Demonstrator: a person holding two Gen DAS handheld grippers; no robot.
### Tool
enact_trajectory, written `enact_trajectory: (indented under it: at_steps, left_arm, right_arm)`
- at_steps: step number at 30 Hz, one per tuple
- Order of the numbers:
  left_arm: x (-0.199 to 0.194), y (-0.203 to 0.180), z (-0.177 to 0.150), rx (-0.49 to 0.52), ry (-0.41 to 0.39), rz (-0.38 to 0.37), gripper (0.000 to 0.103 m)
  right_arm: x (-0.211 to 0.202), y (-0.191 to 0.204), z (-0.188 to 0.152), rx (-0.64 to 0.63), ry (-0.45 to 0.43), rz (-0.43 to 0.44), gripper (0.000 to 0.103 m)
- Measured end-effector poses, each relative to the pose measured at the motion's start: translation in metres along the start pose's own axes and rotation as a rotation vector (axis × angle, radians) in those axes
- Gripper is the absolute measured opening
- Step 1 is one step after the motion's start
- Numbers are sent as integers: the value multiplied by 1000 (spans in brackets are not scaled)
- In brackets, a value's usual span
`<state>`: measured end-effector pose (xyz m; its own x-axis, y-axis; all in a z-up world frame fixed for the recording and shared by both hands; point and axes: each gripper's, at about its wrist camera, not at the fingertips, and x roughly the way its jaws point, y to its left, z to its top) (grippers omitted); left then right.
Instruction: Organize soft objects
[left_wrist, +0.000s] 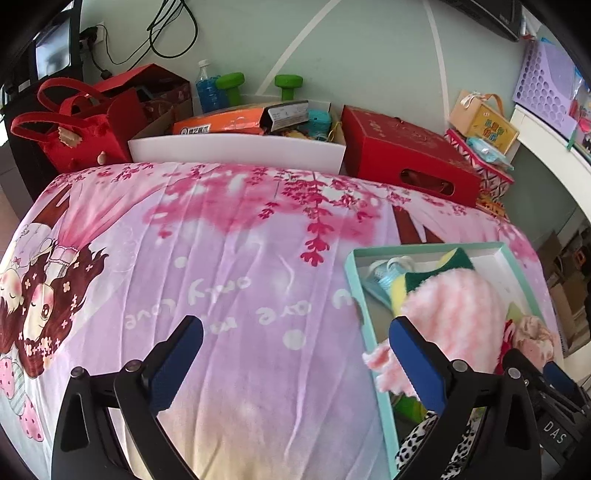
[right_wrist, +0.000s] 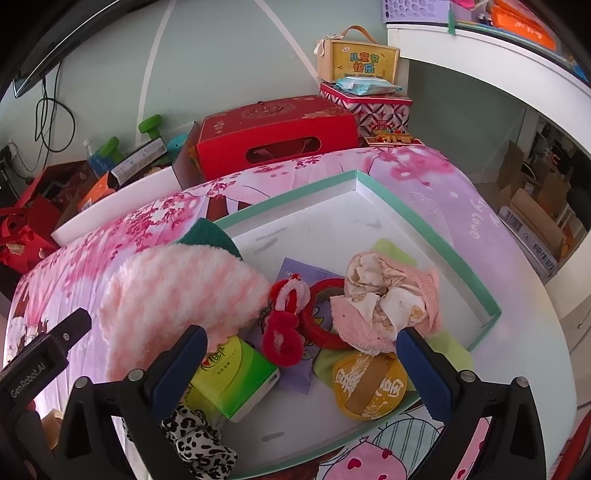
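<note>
We see a table under a pink blossom-print cloth (left_wrist: 229, 236), and most of its left and middle stretch lies bare, giving us open room there. Along the far edge stand a white open box (left_wrist: 236, 149) and a red gift box (right_wrist: 277, 136), close against the wall; a red felt bag (left_wrist: 74, 129) sits at the far left corner. At the right, the cloth falls away at the table's edge toward cardboard boxes on the floor.

The cloth carries upside-down lettering that reads "only love". The wooden case (right_wrist: 356, 61) behind the red gift box shows Chinese characters, 儿童节快乐. The other tool's body reads "GenRobot.AI" in the right wrist view and "DAS" in the left one.

The shallow teal-rimmed tray (right_wrist: 406, 206) holds the soft things: a fluffy pink-and-white cloth (right_wrist: 177, 291) draped over its left rim, a crumpled pink and cream cloth (right_wrist: 388, 299), a red fuzzy loop (right_wrist: 284, 325), a green tissue pack (right_wrist: 232, 380), a yellow round pouch (right_wrist: 369, 384) and a leopard-print piece (right_wrist: 199, 439) at the near edge. The tray's far half is bare.

Our left gripper (left_wrist: 295, 365) stands wide apart and grips nothing; its right finger lies just beside the fluffy cloth's fringe, over the tray's left rim. Our right gripper (right_wrist: 301, 373) is also spread wide and empty, hanging over the tray's near part with the red loop, tissue pack and pouch between its fingers.
</note>
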<state>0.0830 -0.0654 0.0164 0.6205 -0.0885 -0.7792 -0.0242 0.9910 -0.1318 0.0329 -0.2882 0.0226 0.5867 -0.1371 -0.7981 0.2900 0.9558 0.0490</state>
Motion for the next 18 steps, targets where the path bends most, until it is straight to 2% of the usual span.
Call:
enact_trajectory:
  at_steps: [11,18]
  left_arm:
    - [-1,-1,-8,-5,47,9,101]
    - [-9,-2,-14,40,34,103,101]
  right_arm:
    - [-7,10,-3,-44,34,-2,103]
    - [-14,22,-8,-113,80,-3,103]
